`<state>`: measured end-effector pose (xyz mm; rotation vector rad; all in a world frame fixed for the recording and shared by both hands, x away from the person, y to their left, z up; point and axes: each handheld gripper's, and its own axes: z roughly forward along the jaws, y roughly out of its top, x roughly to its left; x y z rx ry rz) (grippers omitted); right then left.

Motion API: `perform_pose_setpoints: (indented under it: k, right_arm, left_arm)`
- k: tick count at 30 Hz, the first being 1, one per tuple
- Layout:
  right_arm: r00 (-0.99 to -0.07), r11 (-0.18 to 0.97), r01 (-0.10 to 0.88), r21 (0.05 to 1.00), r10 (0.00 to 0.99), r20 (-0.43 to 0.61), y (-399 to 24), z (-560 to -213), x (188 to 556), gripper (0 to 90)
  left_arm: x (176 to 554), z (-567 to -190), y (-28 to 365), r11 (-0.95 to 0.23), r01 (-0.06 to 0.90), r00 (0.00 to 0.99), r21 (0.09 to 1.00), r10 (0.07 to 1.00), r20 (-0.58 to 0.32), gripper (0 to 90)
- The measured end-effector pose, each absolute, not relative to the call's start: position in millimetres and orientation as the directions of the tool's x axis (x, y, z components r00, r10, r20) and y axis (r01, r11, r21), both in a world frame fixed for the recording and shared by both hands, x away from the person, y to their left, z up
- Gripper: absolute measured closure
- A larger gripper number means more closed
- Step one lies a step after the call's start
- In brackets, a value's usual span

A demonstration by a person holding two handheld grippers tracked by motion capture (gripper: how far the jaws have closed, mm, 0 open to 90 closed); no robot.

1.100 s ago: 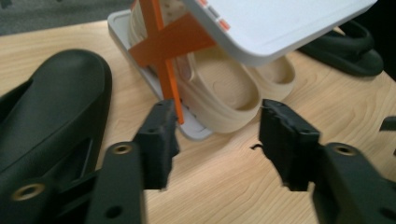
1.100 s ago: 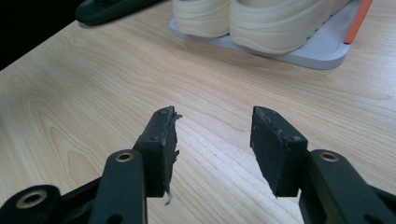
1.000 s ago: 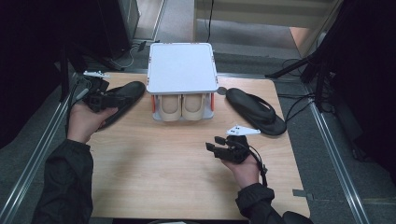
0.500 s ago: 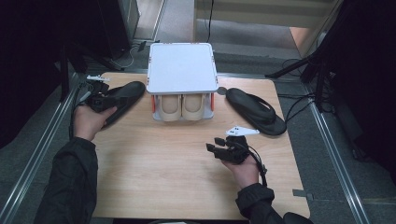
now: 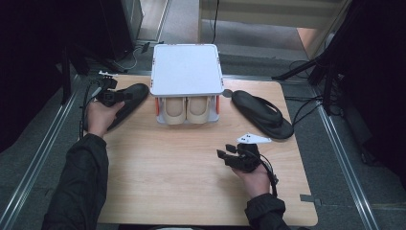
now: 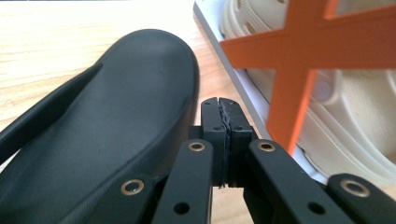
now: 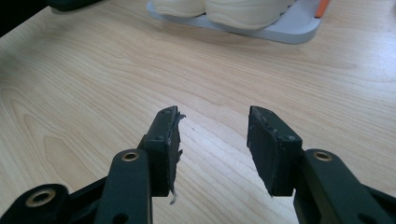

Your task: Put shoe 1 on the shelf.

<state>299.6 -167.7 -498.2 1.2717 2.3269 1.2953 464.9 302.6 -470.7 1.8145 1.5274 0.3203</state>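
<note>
Having dropped beside the black sandal (image 5: 125, 101) at the worktop's (image 5: 182, 172) left edge, left gripper (image 6: 220, 105) fingers have just pressed together, empty. Right gripper (image 7: 212, 121) fingers spread. Shoe rack (image 5: 186, 67) stands close by.

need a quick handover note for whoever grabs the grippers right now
Left gripper: jaws shut with nothing between them, just closed, beside the left black sandal by the rack.
Right gripper: open, empty, over bare table.
Right black sandal lies right of the rack; cream shoes sit on its lower shelf.
Done: neither black sandal picked up.
Left: probably grip each sandal and shelve it.
</note>
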Motion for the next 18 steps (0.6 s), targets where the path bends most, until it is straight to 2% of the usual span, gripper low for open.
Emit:
perform_pose_setpoints:
  k: [11, 18]
  right_arm:
    - [-0.596, 0.235, 0.599, 0.765, 0.77, 0.229, -176, -500, 295, 54.1]
    - [-0.601, 0.24, 0.596, 0.766, 0.766, 0.228, -175, -500, 296, 53.9]
  left_arm:
    - [483, -490, 301, -0.02, 0.776, 0.209, 0.63, 0.951, -0.226, 90.0]
    - [482, -496, 296, -0.056, 0.794, 0.226, 0.605, 0.951, -0.209, 90.0]
